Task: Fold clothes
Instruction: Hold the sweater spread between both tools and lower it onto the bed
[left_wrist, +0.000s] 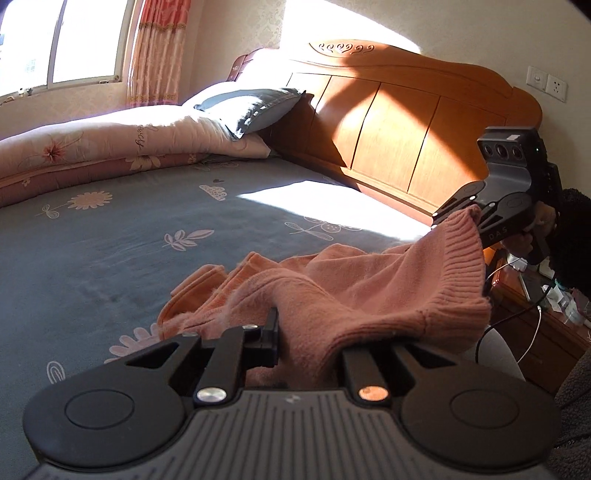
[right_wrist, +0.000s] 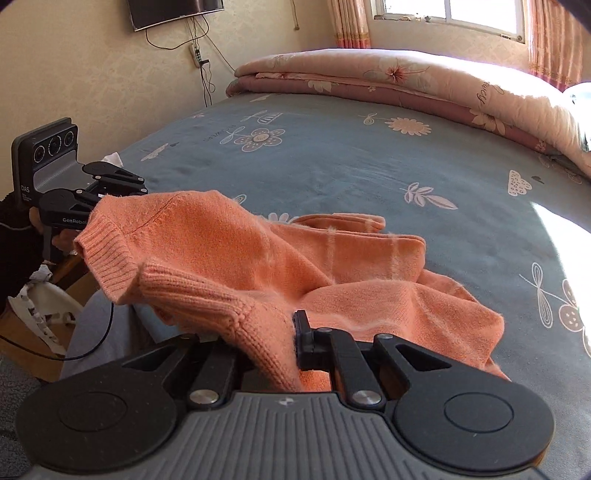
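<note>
Above the near edge of the bed (right_wrist: 332, 155), both tongs — left (left_wrist: 295, 332), right (right_wrist: 273, 332) — were clamped on the orange sweater's (right_wrist: 229, 251) ribbed hem; its trailing sleeves could bunch underneath.

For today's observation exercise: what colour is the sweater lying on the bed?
The sweater is orange-pink, clearest in the right wrist view.

The orange knitted wool sweater (right_wrist: 229, 251) looks soft and fuzzy, with a ribbed hem and loose fibres catching the light. The grey-blue flower-printed bed sheet (right_wrist: 369, 166) is matt, slightly napped cloth. The orange-brown wooden headboard (left_wrist: 399, 125) has a smooth, glossy varnish. The black plastic left gripper (right_wrist: 96, 200) and black plastic right gripper (left_wrist: 466, 213) look matt, with shiny metal rivets.
</note>
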